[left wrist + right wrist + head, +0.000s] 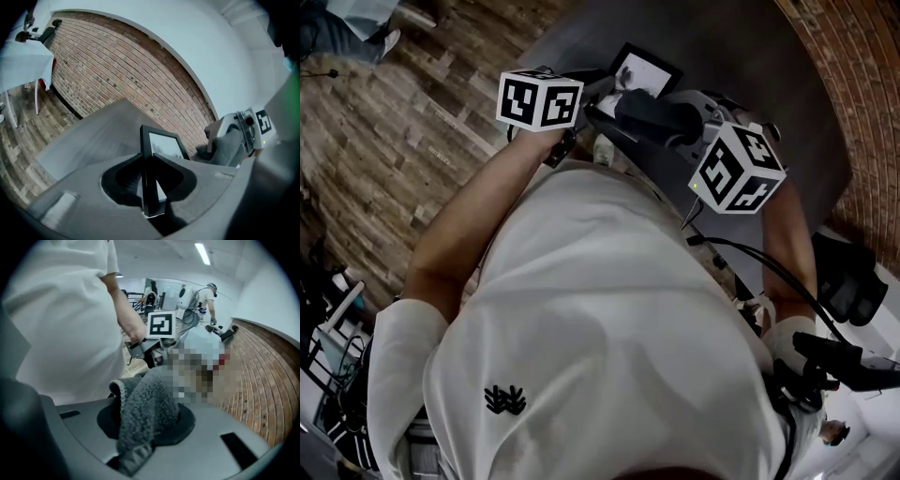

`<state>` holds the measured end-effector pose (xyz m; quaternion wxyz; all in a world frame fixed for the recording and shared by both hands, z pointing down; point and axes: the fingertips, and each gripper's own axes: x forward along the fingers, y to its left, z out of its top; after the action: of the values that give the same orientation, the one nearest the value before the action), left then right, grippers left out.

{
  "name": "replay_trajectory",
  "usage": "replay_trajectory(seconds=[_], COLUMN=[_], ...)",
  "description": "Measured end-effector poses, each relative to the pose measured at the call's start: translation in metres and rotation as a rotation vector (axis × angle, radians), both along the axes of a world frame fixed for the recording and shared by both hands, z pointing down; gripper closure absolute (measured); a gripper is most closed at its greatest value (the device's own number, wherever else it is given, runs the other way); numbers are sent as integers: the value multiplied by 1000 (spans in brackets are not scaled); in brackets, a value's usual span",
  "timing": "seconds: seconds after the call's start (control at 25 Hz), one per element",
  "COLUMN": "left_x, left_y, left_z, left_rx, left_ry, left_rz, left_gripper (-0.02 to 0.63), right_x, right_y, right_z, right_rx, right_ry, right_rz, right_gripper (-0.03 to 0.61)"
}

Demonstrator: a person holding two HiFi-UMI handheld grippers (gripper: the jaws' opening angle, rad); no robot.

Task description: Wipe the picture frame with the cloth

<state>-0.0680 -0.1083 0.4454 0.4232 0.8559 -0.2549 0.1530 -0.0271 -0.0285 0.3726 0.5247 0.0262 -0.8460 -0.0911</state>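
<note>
A black picture frame (152, 183) with a pale print stands edge-on between the jaws of my left gripper (149, 161), which is shut on its side edge. In the head view the picture frame (645, 72) is held above the dark grey table (750, 56). My right gripper (147, 414) is shut on a grey fluffy cloth (145, 397) that bunches up out of the jaws. From the left gripper view the cloth (228, 145) hangs just right of the frame, apart from it. From the head the cloth (661, 117) sits just below the frame.
A brick wall (140, 79) runs behind the table, and wood flooring (384, 141) lies to the left. The person's white shirt (61, 319) fills the left of the right gripper view. A white-clothed table (23, 61) stands far left.
</note>
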Motion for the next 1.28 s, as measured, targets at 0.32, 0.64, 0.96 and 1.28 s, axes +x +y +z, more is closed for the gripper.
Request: replay_trajectory(seconds=[0.32, 0.64, 0.96, 1.28], left_x=[1, 8, 11, 24], left_y=[9, 18, 15, 23], left_z=[-3, -6, -7, -14], left_rx=[14, 13, 16, 25], left_ry=[-10, 1, 2, 14], left_rz=[54, 80, 87, 119], left_gripper=[537, 537, 537, 537], right_x=[16, 51, -3, 26], right_y=[-17, -59, -4, -20], right_z=[15, 5, -8, 11], right_rx=[79, 182, 172, 237], right_ry=[200, 315, 235, 394], right_rz=[-42, 28, -219, -237], right_gripper=[488, 488, 488, 488])
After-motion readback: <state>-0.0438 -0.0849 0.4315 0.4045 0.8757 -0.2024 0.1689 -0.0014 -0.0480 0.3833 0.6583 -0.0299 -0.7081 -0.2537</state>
